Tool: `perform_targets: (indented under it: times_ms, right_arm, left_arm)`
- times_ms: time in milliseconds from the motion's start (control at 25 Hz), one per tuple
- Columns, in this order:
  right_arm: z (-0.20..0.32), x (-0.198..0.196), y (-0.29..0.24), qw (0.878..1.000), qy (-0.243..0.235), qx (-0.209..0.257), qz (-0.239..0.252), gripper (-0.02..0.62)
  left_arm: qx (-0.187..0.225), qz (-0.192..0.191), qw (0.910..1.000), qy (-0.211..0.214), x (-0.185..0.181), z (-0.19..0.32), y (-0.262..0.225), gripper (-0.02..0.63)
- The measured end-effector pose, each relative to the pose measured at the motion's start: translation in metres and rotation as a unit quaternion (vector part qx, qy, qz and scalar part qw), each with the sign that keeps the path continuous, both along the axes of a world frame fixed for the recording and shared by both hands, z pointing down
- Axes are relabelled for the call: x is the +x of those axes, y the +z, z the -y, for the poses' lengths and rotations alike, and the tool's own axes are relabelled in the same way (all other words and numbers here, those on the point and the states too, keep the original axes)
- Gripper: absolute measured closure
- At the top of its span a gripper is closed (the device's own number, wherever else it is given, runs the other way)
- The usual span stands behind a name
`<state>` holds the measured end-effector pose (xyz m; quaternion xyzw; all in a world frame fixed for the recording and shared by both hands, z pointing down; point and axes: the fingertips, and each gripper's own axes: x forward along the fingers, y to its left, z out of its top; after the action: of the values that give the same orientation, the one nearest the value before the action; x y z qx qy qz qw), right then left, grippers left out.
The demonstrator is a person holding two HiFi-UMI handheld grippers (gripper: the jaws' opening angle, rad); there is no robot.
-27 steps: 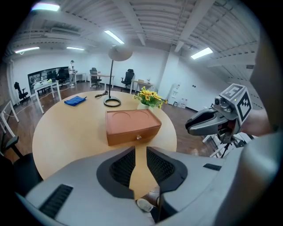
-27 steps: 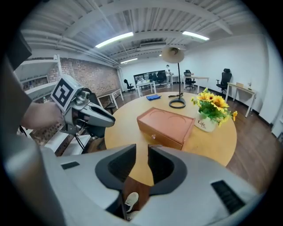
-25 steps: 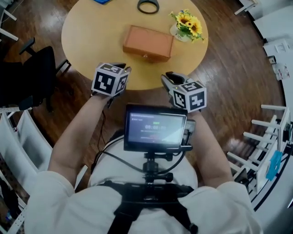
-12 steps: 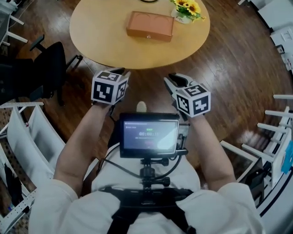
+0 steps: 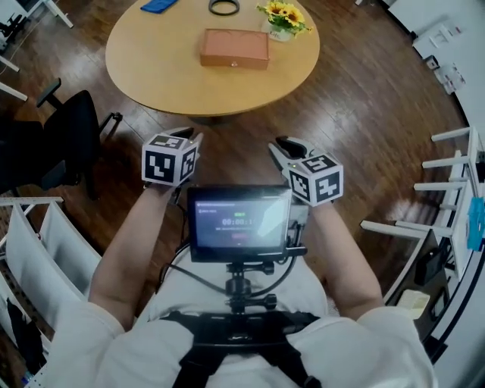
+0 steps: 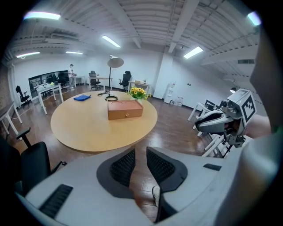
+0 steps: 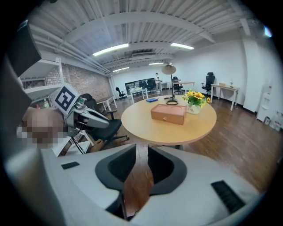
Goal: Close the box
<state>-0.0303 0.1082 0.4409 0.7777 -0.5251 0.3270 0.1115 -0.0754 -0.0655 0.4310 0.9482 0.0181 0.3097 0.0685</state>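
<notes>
The brown box [image 5: 234, 48] lies on the round wooden table [image 5: 167, 68] with its lid down; it also shows far off in the left gripper view [image 6: 125, 109] and the right gripper view [image 7: 168, 113]. Both grippers hang over the wooden floor near the person's chest, well short of the table's edge. My left gripper [image 5: 189, 137] has a narrow gap between its pads [image 6: 121, 165], and only floor shows through it. My right gripper [image 5: 282, 145] is likewise slightly parted [image 7: 141, 150] and holds nothing.
A vase of yellow flowers [image 5: 280, 15], a black ring [image 5: 223, 7] and a blue item [image 5: 158, 5] sit behind the box. A black chair [image 5: 64, 136] stands at the left and white racks [image 5: 455, 174] at the right. A small screen [image 5: 239, 220] is mounted at the chest.
The table and box have drawn away toward the top of the head view as the person backed off. Both grippers stay by the chest, jaws unchanged.
</notes>
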Motion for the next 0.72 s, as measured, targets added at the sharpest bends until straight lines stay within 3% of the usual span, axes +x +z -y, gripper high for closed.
perform_targets:
  times_ms: [360, 720]
  right_arm:
    - [0.035, -0.098, 0.004, 0.999, 0.038, -0.004, 0.002, 0.506]
    - [0.022, -0.111, -0.002, 0.999, 0.048, -0.006, 0.01, 0.506]
  left_arm:
    - [-0.01, 0.006, 0.9993, 0.035, -0.097, 0.034, 0.015, 0.52]
    - [-0.014, 0.006, 0.9987, 0.048, -0.102, 0.023, 0.009, 0.52]
